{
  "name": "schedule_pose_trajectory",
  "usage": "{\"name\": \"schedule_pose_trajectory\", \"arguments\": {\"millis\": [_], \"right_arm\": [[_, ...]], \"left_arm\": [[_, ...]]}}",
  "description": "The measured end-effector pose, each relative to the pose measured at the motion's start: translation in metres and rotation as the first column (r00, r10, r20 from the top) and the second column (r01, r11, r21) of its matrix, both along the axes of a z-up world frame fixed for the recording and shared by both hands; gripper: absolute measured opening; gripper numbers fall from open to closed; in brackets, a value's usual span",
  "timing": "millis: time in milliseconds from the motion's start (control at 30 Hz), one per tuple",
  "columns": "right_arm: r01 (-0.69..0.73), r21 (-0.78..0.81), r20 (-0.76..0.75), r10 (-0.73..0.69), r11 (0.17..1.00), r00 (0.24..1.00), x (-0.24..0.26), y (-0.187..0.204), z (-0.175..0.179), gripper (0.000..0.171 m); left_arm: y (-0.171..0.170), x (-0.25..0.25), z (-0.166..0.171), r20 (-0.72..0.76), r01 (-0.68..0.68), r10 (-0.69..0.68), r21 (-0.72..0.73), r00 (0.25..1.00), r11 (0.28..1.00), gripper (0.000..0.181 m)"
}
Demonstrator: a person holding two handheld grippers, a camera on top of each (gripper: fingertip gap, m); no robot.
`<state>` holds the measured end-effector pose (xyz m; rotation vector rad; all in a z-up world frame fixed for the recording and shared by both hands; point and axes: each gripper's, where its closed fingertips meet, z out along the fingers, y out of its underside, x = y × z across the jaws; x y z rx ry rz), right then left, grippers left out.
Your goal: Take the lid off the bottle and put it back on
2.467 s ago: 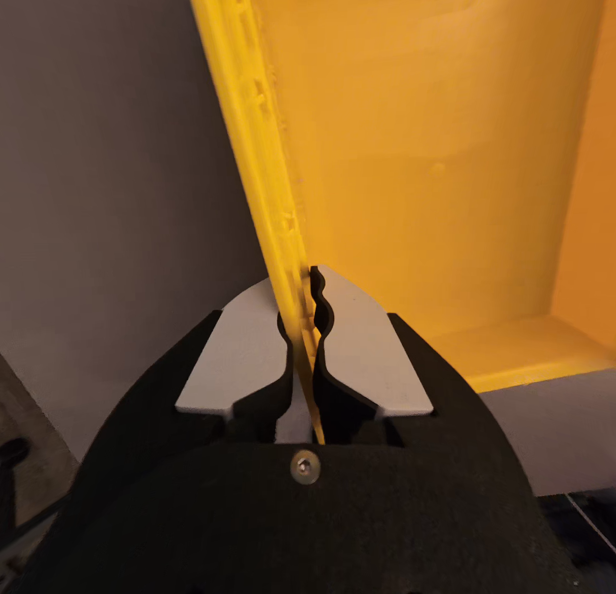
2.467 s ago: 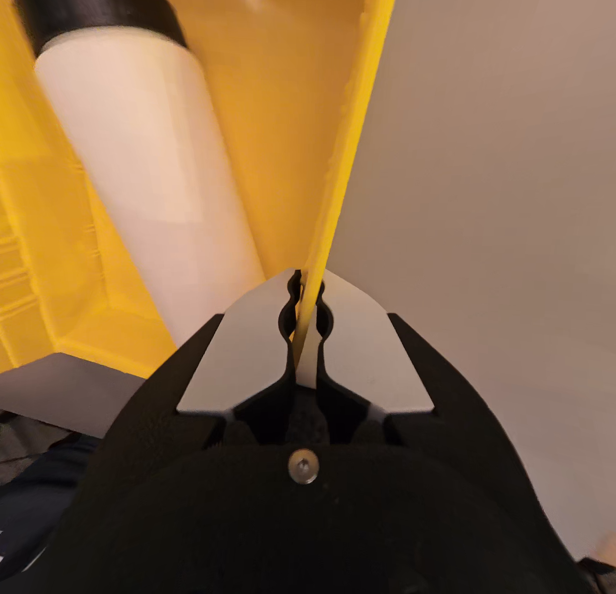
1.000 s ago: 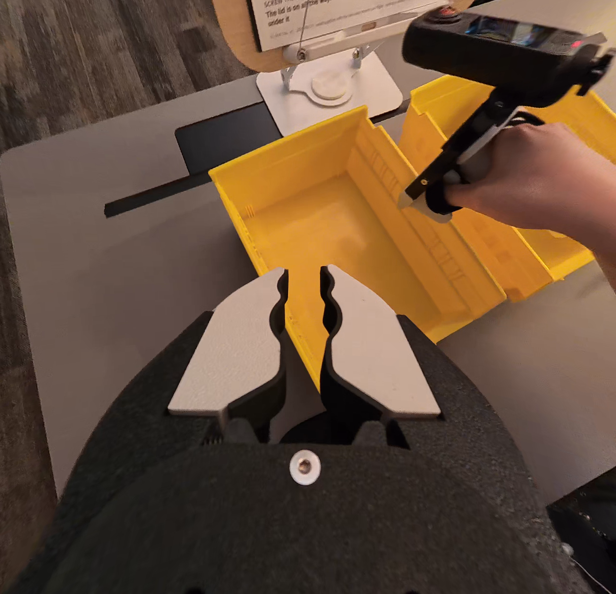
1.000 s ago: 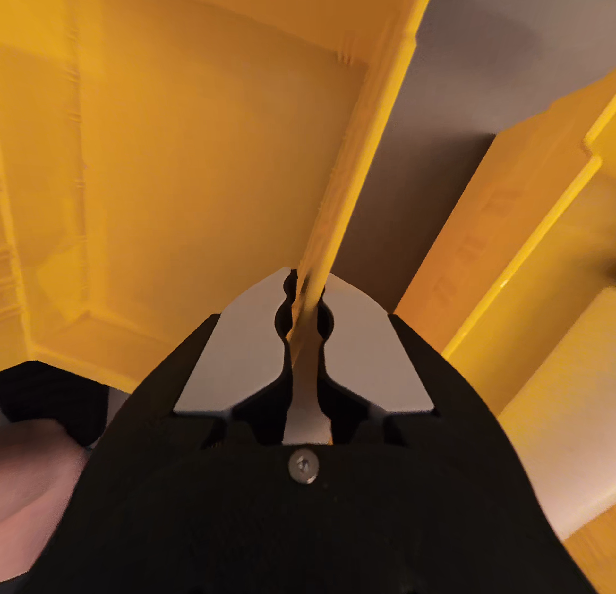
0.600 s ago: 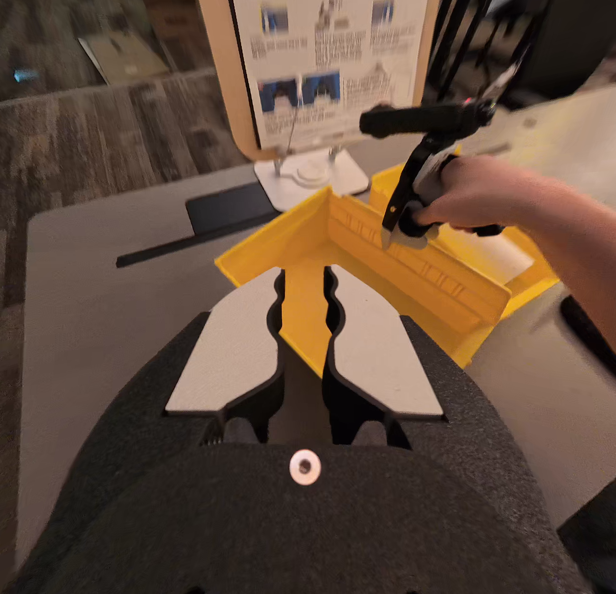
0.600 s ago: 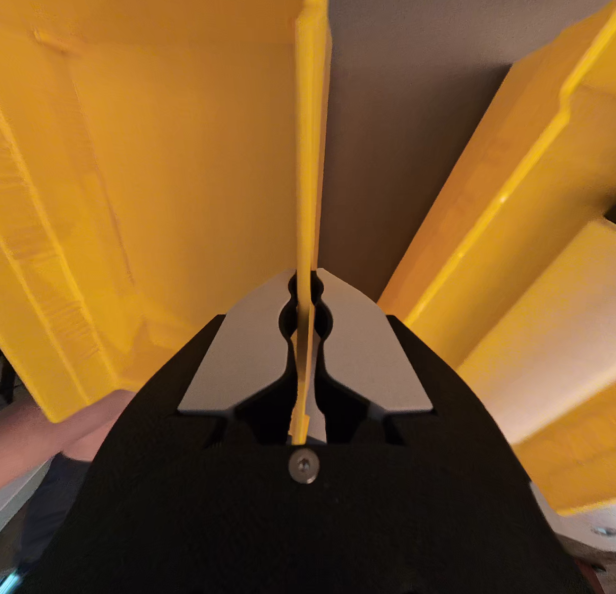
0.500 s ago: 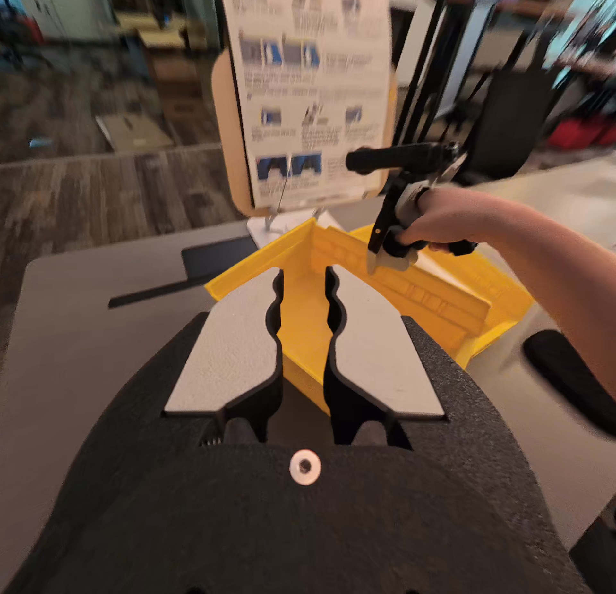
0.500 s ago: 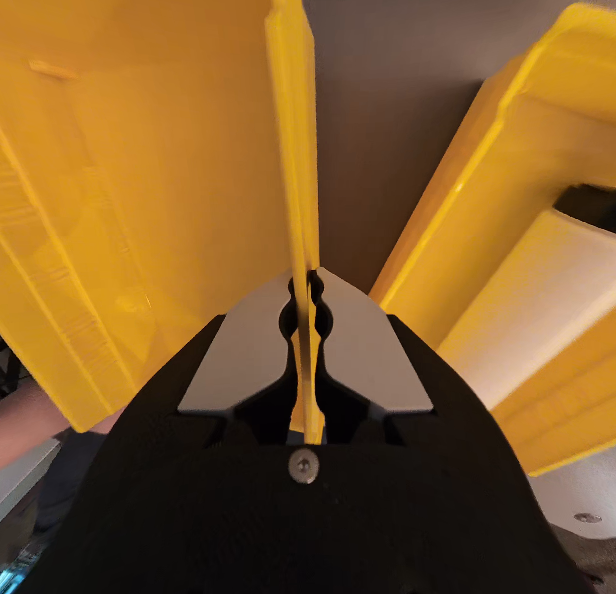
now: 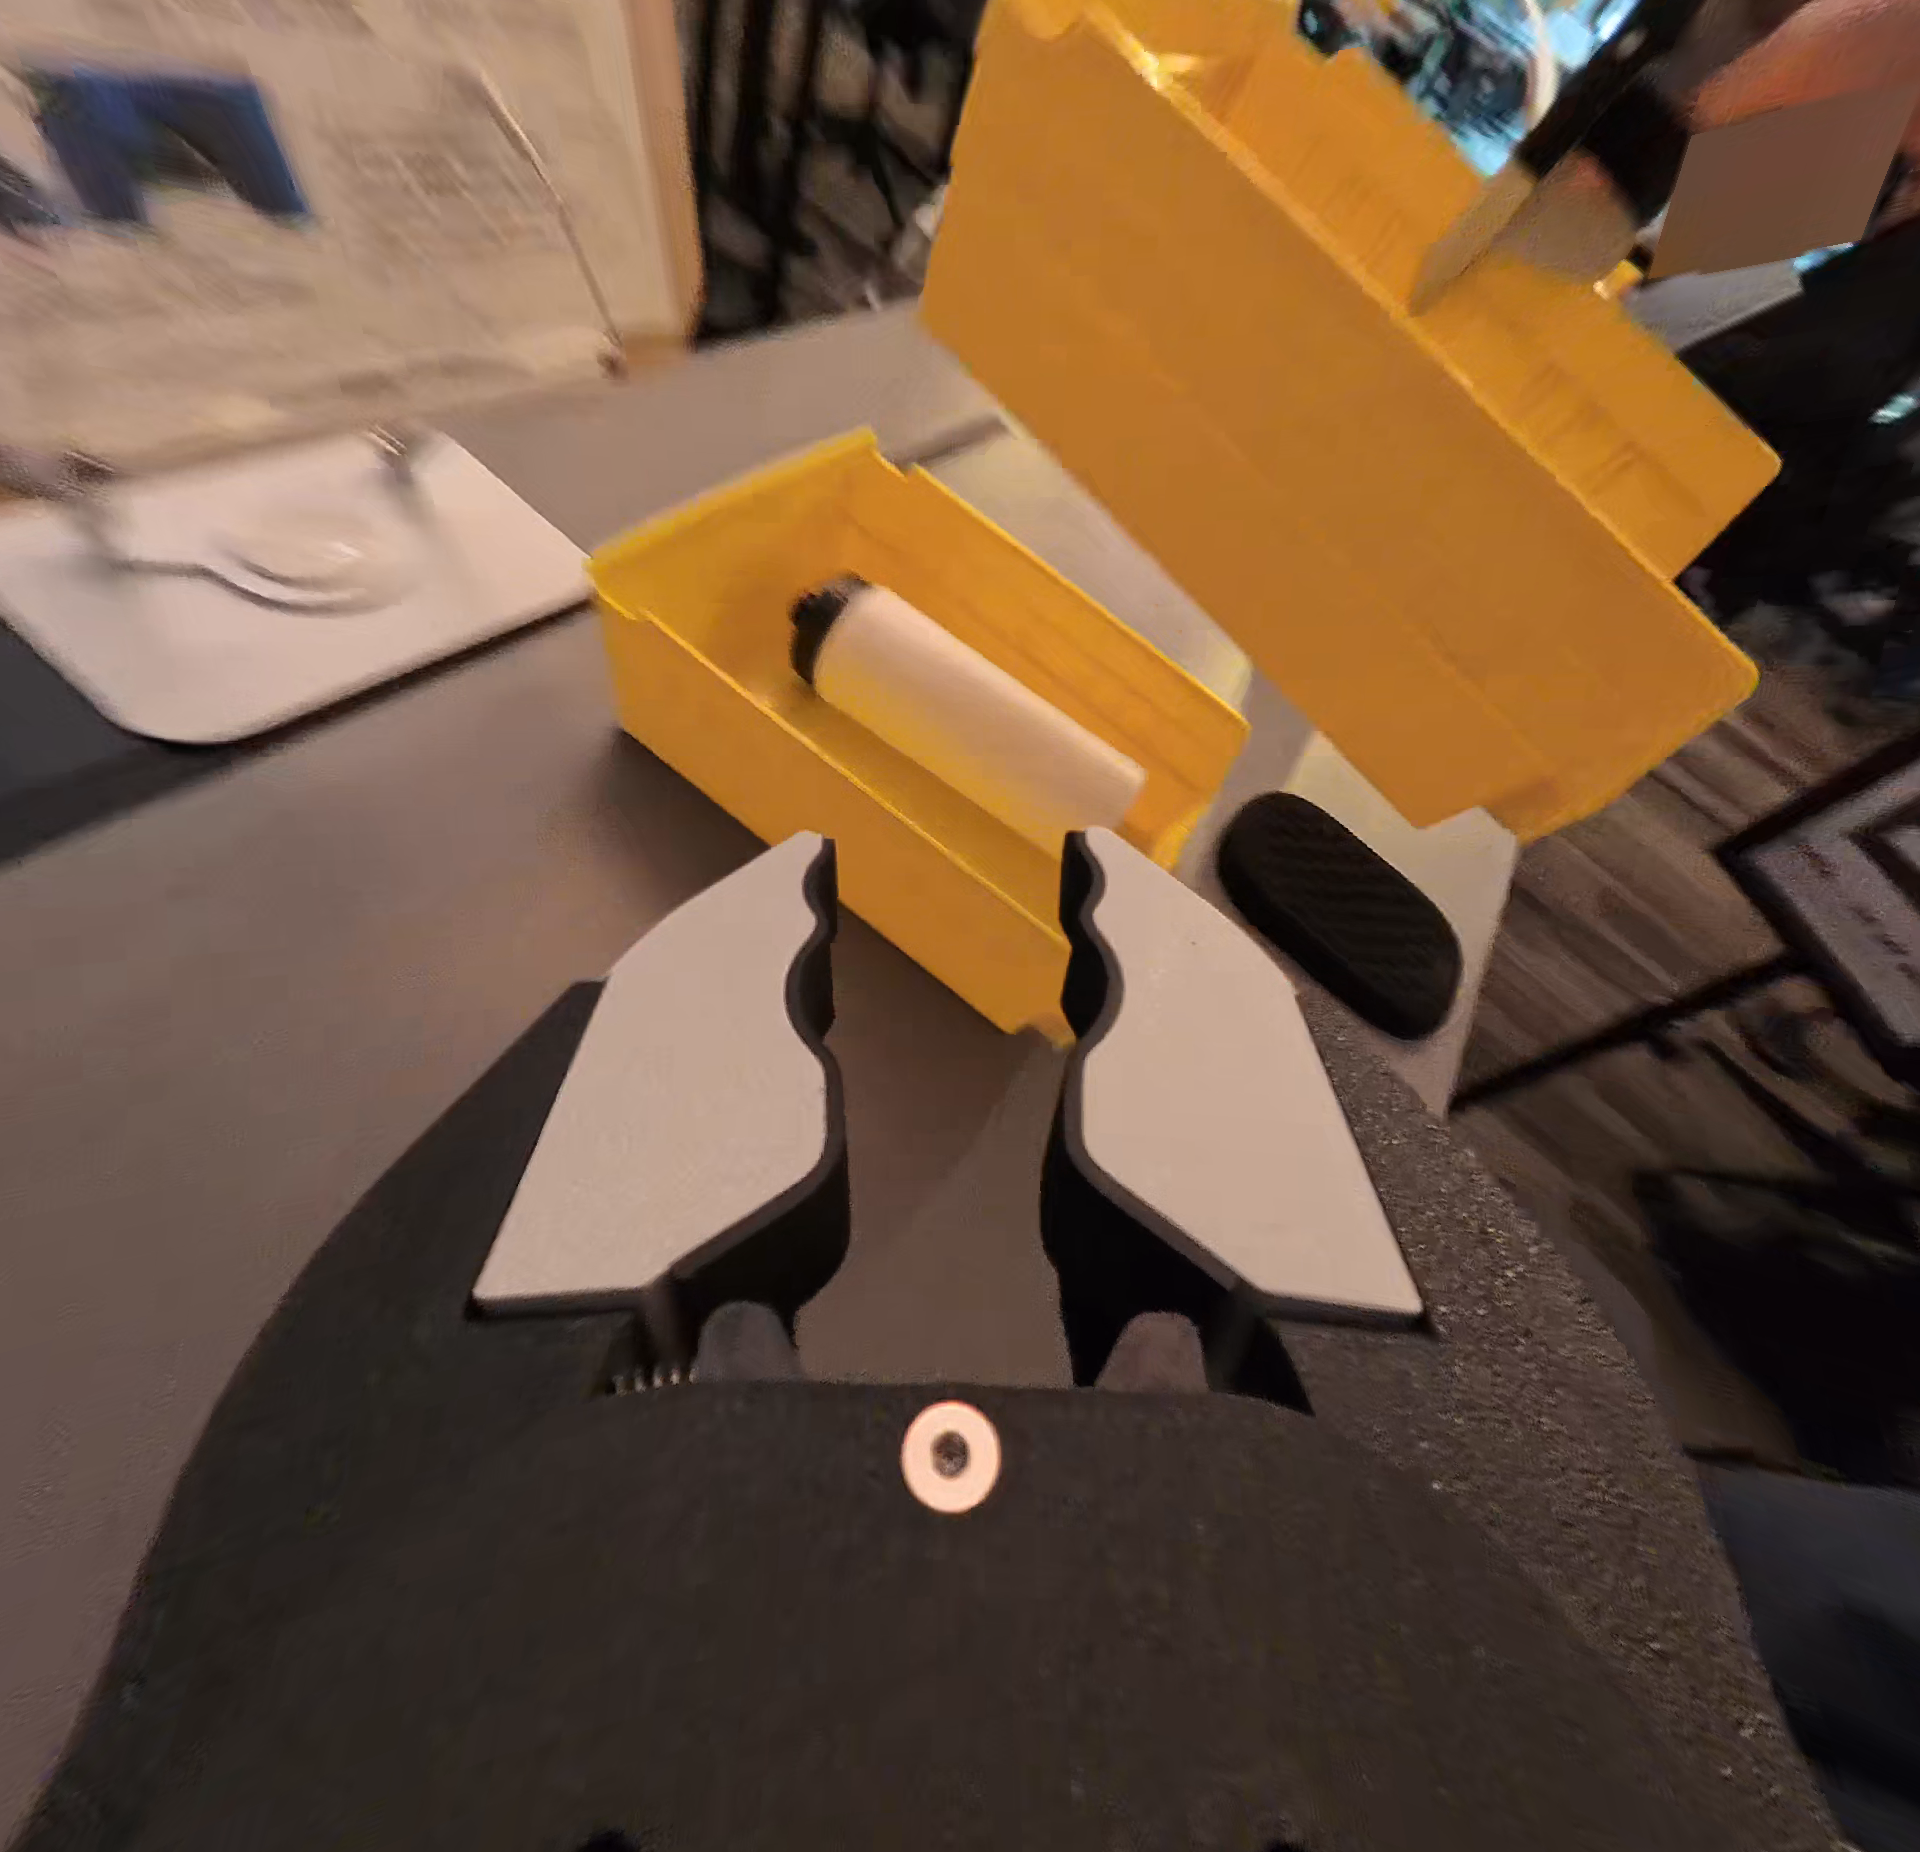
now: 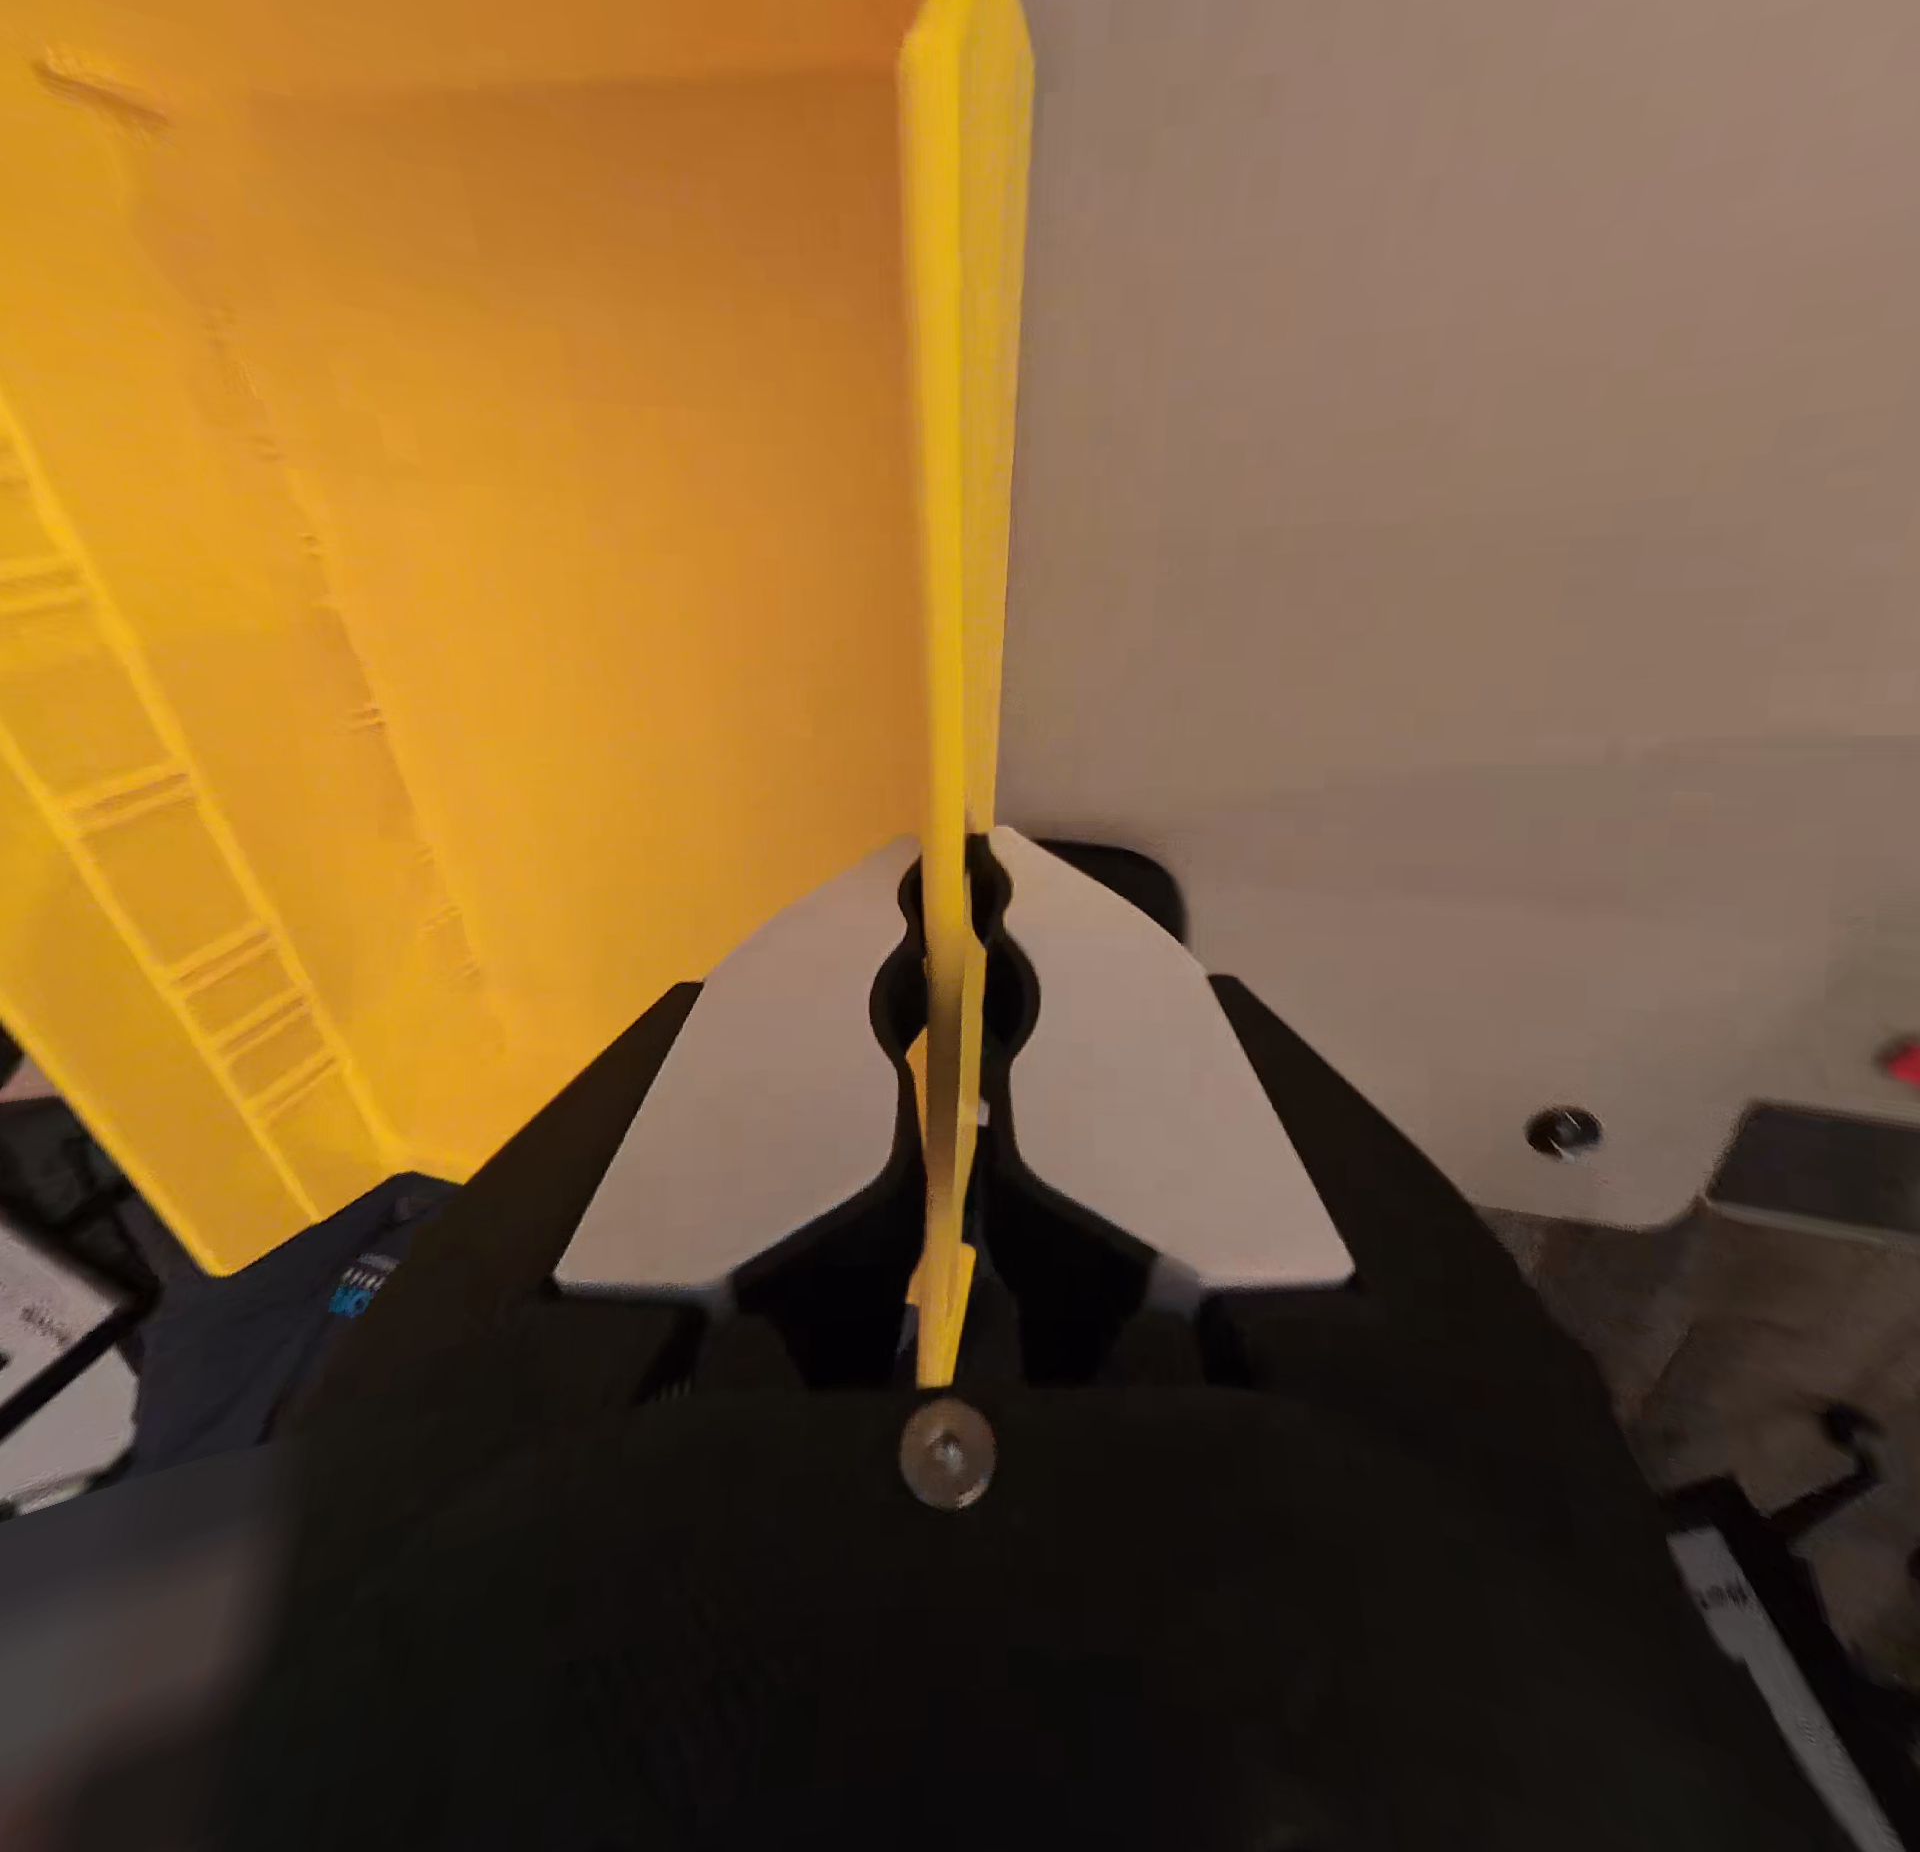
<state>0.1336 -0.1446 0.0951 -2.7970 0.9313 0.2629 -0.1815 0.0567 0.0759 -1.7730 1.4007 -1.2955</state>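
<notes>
A white bottle (image 9: 966,701) with a black lid (image 9: 821,613) lies on its side in a yellow bin (image 9: 790,763) on the grey table. My left gripper (image 9: 945,867) is open and empty, just in front of that bin's near corner. My right gripper (image 10: 951,867) is shut on the side wall of a second, empty yellow bin (image 10: 468,452). In the left wrist view that second bin (image 9: 1299,431) hangs tilted in the air above and right of the first, with the right gripper (image 9: 1455,264) clamped on its upper rim.
A white stand base (image 9: 260,597) with a blurred instruction board (image 9: 312,140) is at the back left. A black oval pad (image 9: 1340,929) lies beyond the table's right edge. The grey table (image 9: 260,971) spreads to the left of my left gripper. Some 40 cm of space lies between my two pairs of fingers.
My left gripper has let go of the bin wall, opened and swung right toward the bin holding the bottle. My right gripper has lifted the empty bin off the table and tilted it.
</notes>
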Motion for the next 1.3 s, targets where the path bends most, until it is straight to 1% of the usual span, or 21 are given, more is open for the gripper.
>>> {"name": "schedule_pose_trajectory", "arguments": {"millis": [67,100,167,233,300,367,433,533,600,700,733,767,800,867,900,933,1000,1067,1233,1300], "right_arm": [[0.073,-0.027,0.023,-0.072,0.997,0.997,0.033,-0.044,-0.012,0.007],[0.105,-0.045,0.031,-0.104,0.993,0.994,0.047,-0.065,-0.021,0.007],[0.156,-0.092,0.038,-0.153,0.984,0.987,0.073,-0.103,-0.042,0.007],[0.189,-0.13,0.016,-0.189,0.973,0.982,0.092,-0.132,-0.07,0.008],[0.196,-0.153,-0.018,-0.201,0.969,0.979,0.106,-0.152,-0.102,0.009],[0.193,-0.167,-0.043,-0.203,0.967,0.978,0.118,-0.162,-0.132,0.01],[0.186,-0.174,-0.054,-0.198,0.967,0.979,0.127,-0.166,-0.157,0.01],[0.189,-0.161,-0.047,-0.199,0.969,0.979,0.139,-0.163,-0.183,0.009],[0.199,-0.121,-0.082,-0.209,0.973,0.974,0.139,-0.154,-0.193,0.008],[0.209,-0.05,-0.116,-0.213,0.977,0.97,0.137,-0.134,-0.203,0.009],[0.218,-0.035,-0.113,-0.221,0.975,0.969,0.137,-0.128,-0.205,0.008],[0.224,-0.025,-0.111,-0.225,0.974,0.968,0.137,-0.121,-0.208,0.008],[0.222,-0.011,-0.106,-0.222,0.975,0.969,0.136,-0.113,-0.209,0.008],[0.219,0.02,-0.09,-0.216,0.976,0.972,0.132,-0.095,-0.21,0.008],[0.213,0.027,-0.079,-0.21,0.977,0.974,0.129,-0.087,-0.21,0.008],[0.203,0.029,-0.046,-0.202,0.979,0.978,0.128,-0.081,-0.21,0.006],[0.188,0.035,-0.015,-0.188,0.982,0.982,0.121,-0.068,-0.208,0.007],[0.154,0.028,0.008,-0.155,0.988,0.988,0.112,-0.058,-0.206,0.007],[0.104,0.028,0.032,-0.105,0.994,0.994,0.095,-0.036,-0.206,0.005],[0.113,0.041,0.032,-0.114,0.993,0.993,0.096,-0.029,-0.208,0.006]], "left_arm": [[-0.004,0.035,-0.03,-0.042,0.036,-0.04,-0.09,0.998,0.995,0.041],[-0.007,0.049,-0.045,-0.061,0.045,-0.053,-0.123,0.997,0.991,0.044],[-0.012,0.075,-0.074,-0.094,0.051,-0.068,-0.178,0.993,0.983,0.067],[-0.016,0.091,-0.101,-0.146,0.05,-0.087,-0.24,0.985,0.97,0.078],[-0.022,0.1,-0.116,-0.164,0.058,-0.11,-0.298,0.98,0.953,0.078],[-0.026,0.108,-0.121,-0.164,0.05,-0.114,-0.351,0.98,0.935,0.077],[-0.024,0.117,-0.129,-0.214,0.014,-0.092,-0.341,0.972,0.94,0.076],[-0.021,0.13,-0.152,-0.394,-0.038,-0.089,-0.302,0.915,0.952,0.079],[-0.021,0.135,-0.163,-0.505,-0.06,-0.105,-0.3,0.857,0.952,0.074],[-0.014,0.133,-0.184,-0.682,-0.083,-0.072,-0.192,0.728,0.978,0.062],[-0.014,0.132,-0.188,-0.722,-0.079,-0.076,-0.179,0.687,0.981,0.066],[-0.018,0.133,-0.188,-0.739,-0.083,-0.098,-0.204,0.667,0.975,0.061],[-0.021,0.132,-0.188,-0.756,-0.098,-0.112,-0.227,0.645,0.969,0.05],[-0.026,0.128,-0.19,-0.789,-0.133,-0.148,-0.28,0.597,0.951,0.037],[-0.028,0.125,-0.19,-0.796,-0.148,-0.168,-0.307,0.582,0.94,0.028],[-0.026,0.121,-0.19,-0.803,-0.163,-0.173,-0.317,0.571,0.934,0.025],[-0.02,0.113,-0.187,-0.795,-0.169,-0.195,-0.349,0.575,0.922,0.019],[-0.008,0.099,-0.187,-0.783,-0.179,-0.198,-0.365,0.589,0.914,0.019],[0.042,0.038,-0.186,-0.799,-0.28,-0.111,-0.332,0.59,0.901,0.018],[0.063,0.008,-0.186,-0.806,-0.333,-0.072,-0.322,0.588,0.886,0.018]]}}
